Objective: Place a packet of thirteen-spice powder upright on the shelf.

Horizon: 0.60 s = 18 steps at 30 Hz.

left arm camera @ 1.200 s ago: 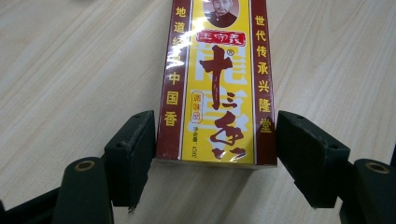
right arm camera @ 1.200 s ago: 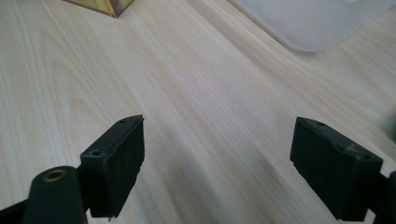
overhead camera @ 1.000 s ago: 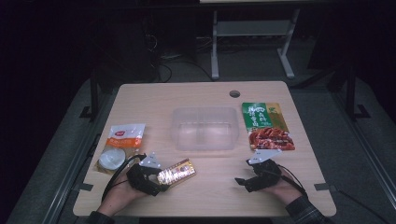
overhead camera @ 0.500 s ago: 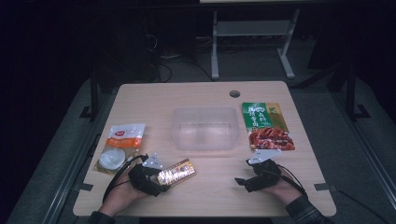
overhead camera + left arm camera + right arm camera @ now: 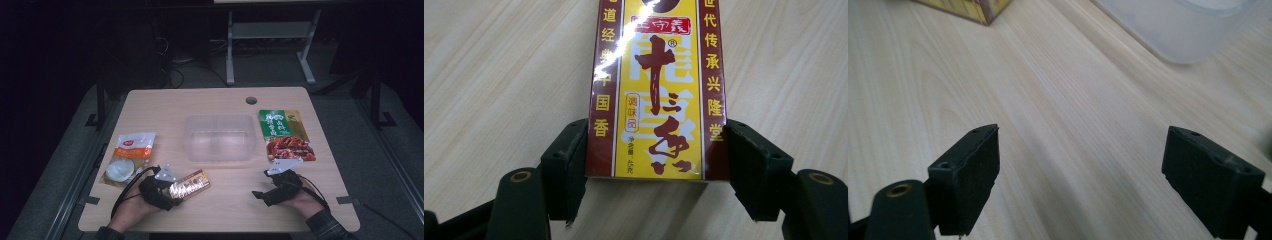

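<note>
From the high view, the left gripper (image 5: 167, 189) lies low on the bench (image 5: 225, 210) with a yellow-and-red seasoning box (image 5: 190, 184) lying flat, its near end between the jaws and the rest reaching out ahead of them. The right gripper (image 5: 265, 194) rests well apart, jaws pointing toward the left one with bare bench in front. Beyond both sit a clear plastic container (image 5: 219, 137), a green-and-red food pouch (image 5: 285, 134) and a white-and-orange pouch (image 5: 129, 157).

In the left gripper view, the seasoning box (image 5: 656, 90) lies lengthwise between the jaws; both pads sit right against its long sides at the near end, closed on it.

In the right gripper view, the jaws stand wide with nothing between them. A corner of the seasoning box (image 5: 973, 7) lies far ahead to the left jaw's side, the clear plastic container (image 5: 1193, 27) ahead to the right jaw's side.
</note>
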Each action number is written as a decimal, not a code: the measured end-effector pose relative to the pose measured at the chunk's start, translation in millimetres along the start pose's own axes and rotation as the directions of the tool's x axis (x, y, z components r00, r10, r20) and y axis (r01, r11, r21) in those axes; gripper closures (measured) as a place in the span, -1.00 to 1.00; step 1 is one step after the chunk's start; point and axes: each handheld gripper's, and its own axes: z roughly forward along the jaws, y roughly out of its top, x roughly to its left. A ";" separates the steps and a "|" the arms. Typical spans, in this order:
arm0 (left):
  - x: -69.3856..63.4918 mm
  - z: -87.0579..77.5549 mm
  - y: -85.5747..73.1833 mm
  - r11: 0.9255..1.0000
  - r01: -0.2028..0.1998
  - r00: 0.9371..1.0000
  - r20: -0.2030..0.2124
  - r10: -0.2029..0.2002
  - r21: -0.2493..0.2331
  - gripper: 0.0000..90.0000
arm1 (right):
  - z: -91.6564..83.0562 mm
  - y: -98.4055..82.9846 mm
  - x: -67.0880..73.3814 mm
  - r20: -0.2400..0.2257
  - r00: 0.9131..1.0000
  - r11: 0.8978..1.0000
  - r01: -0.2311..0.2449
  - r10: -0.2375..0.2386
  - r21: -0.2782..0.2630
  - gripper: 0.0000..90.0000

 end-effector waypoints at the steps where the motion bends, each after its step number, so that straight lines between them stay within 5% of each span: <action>1: 0.0 0.0 0.0 1.000 0.000 1.000 0.000 0.000 0.000 -0.29 | 0.0 0.0 0.0 0.000 1.000 1.000 0.000 0.000 0.000 -0.67; 7: -2.4 -7.0 4.0 0.996 -0.015 0.999 0.035 0.018 -0.083 -0.29 | -1.8 1.8 1.3 -0.077 0.996 0.999 0.040 -0.042 -0.029 -0.68; 12: -2.9 -11.3 11.2 0.984 -0.023 0.994 0.098 0.041 -0.179 -0.29 | -4.6 8.5 4.5 -0.156 0.984 0.995 0.074 -0.084 -0.069 -0.68; 18: -2.8 -11.3 23.4 0.973 -0.070 0.988 0.116 0.097 -0.222 -0.29 | -6.7 21.9 1.6 -0.208 0.969 0.988 0.115 -0.135 -0.104 -0.68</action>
